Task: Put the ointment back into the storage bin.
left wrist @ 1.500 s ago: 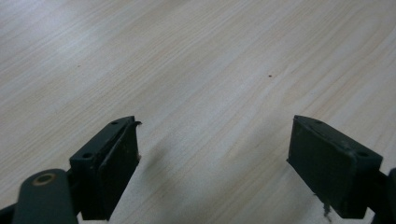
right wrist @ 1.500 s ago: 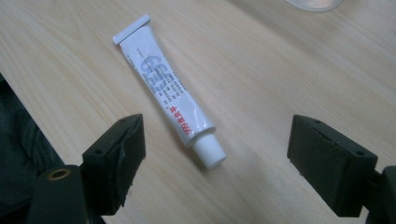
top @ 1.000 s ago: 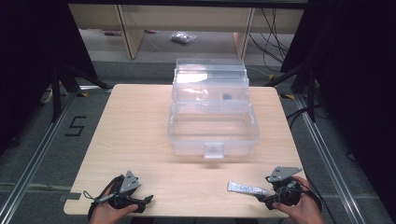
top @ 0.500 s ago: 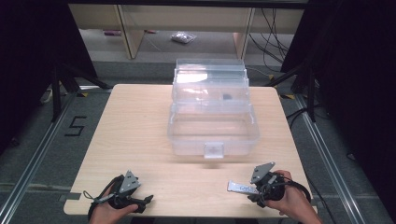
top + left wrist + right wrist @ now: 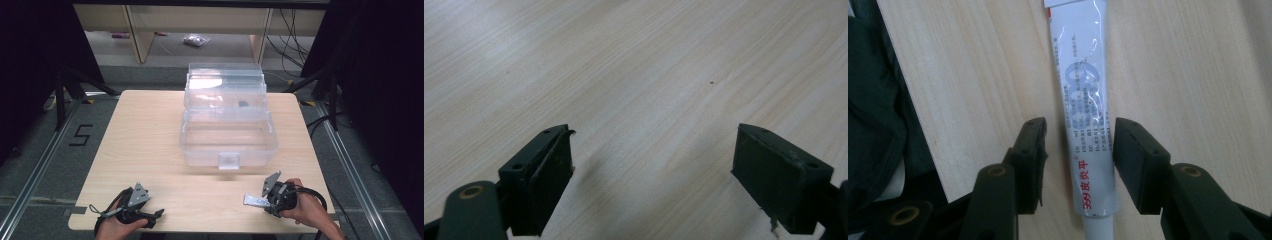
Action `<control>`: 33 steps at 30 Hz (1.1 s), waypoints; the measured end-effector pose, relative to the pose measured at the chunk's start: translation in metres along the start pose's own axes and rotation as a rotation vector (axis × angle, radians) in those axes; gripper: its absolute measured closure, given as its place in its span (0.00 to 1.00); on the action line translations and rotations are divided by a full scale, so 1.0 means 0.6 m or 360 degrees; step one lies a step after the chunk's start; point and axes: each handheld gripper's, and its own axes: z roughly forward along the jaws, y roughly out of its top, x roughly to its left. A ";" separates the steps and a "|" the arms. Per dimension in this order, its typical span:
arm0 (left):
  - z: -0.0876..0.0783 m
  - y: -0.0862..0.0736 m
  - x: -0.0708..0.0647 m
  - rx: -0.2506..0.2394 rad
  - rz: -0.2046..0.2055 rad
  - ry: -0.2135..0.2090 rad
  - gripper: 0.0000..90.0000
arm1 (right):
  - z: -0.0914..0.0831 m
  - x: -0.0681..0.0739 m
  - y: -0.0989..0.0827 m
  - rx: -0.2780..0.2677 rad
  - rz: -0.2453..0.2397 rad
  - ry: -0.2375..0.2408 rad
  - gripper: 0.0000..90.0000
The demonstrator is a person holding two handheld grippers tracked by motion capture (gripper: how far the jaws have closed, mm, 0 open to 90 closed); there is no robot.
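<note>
High view: my right gripper (image 5: 264, 201) sits at the near right edge of the table (image 5: 150, 130), its jaws reaching toward the table's left over a white tube (image 5: 255, 200) that lies flat on the wood. My left gripper (image 5: 152, 216) rests at the near left corner, well apart from the tube. A clear plastic box (image 5: 227, 132) with its lid raised stands mid-table, beyond both.

Left gripper view: my left gripper (image 5: 654, 175) has its jaws spread wide over bare wood, holding nothing.

Right gripper view: my right gripper (image 5: 1079, 165) straddles the tube (image 5: 1085, 100), which lies lengthwise between the jaws, cap end toward me. The jaws have just been closing. The right pad appears to meet the tube's edge; a sliver of wood still shows between the left pad and the tube, so it is bracketed but not yet clamped.
</note>
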 end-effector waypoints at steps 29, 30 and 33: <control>0.001 0.000 0.000 0.0006 -0.0009 -0.0008 0.18 | 0.000 -0.014 0.017 0.0143 -0.0163 0.0035 0.79; 0.000 0.000 0.001 0.0007 0.0003 -0.0006 0.18 | 0.000 -0.016 0.016 0.0127 -0.0186 0.0039 0.79; 0.002 -0.001 -0.001 0.0000 -0.0016 -0.0007 0.18 | -0.004 -0.016 0.015 0.0132 -0.0149 0.0023 0.79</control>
